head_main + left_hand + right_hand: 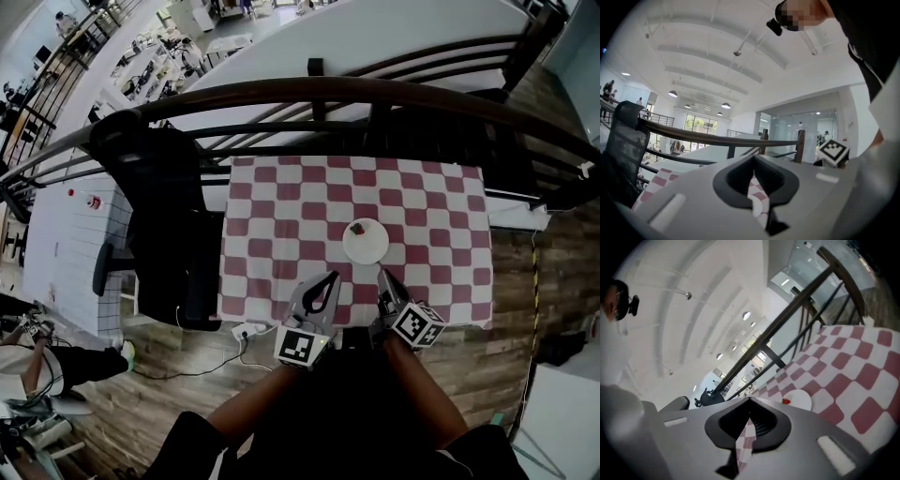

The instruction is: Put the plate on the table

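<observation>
A white plate (367, 244) lies flat on the red-and-white checked tablecloth (281, 216), with a small red item (356, 228) on its far left rim. The plate (800, 400) also shows in the right gripper view, beyond the jaws. My right gripper (382, 273) hovers just short of the plate's near edge, shut and empty, tips together (750, 401). My left gripper (331, 277) is to its left over the table's near edge. Its jaws meet at the tips (754, 157) with nothing between them.
A black office chair with a dark jacket (159, 206) stands at the table's left side. A dark curved railing (375, 92) runs behind the table. A white power strip (246, 330) and its cable lie on the wooden floor near the table's front left corner.
</observation>
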Demonstrator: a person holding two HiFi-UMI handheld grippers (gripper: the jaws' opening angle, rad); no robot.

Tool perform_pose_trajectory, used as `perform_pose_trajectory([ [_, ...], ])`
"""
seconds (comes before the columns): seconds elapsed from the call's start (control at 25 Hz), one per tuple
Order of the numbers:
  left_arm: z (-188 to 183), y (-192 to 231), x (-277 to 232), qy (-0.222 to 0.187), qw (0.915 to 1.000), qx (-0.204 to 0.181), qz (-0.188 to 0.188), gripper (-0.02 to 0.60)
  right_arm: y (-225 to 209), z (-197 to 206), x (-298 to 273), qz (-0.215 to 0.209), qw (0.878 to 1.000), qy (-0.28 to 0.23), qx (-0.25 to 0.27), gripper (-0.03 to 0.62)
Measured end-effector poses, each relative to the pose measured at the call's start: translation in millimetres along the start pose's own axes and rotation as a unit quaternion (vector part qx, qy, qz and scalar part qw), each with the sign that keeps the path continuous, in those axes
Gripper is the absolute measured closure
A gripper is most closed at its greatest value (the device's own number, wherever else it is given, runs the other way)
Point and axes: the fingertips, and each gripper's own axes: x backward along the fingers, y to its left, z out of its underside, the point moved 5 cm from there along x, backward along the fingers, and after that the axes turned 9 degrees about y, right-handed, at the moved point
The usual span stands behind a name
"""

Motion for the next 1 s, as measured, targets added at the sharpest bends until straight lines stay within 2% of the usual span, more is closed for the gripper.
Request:
perform_pose_trajectory([
  [0.16, -4.3, -9.7, 22.0, -0.009, 0.9998, 0.015, 0.0, 0.574, 56.3, -9.5, 28.5, -0.006, 0.995, -0.038, 0.097, 0.595],
  [0.32, -11.5, -10.0, 40.4, -0.017, 0.9995, 0.022, -0.018, 0.574, 102.3, -8.9, 53.5, -0.006, 0.981, -0.069, 0.181, 0.595],
  [0.48, -21.9, -11.2, 54.5, -0.037, 0.9986, 0.027, -0.025, 0.574, 134.2, -5.3, 64.3, 0.013, 0.97, -0.074, 0.233, 0.595],
  [0.6, -27.2, -18.6, 64.2, -0.055, 0.9981, 0.026, -0.009, 0.574, 150.9, -1.7, 70.4, 0.043, 0.955, -0.082, 0.281, 0.596],
  [0.72, -25.5, -28.6, 74.0, -0.064, 0.9979, 0.013, 0.003, 0.574, 163.1, 6.4, 73.2, 0.054, 0.942, -0.089, 0.319, 0.597],
  [0.88, -24.5, -40.7, 89.3, -0.07, 0.9975, -0.001, 0.013, 0.574, 181.5, 20.9, 82.2, 0.081, 0.914, -0.095, 0.387, 0.597],
  [1.0, -23.8, -42.9, 98.3, -0.073, 0.9972, -0.006, 0.016, 0.574, 189.0, 31.0, 85.6, 0.09, 0.905, -0.103, 0.403, 0.599],
])
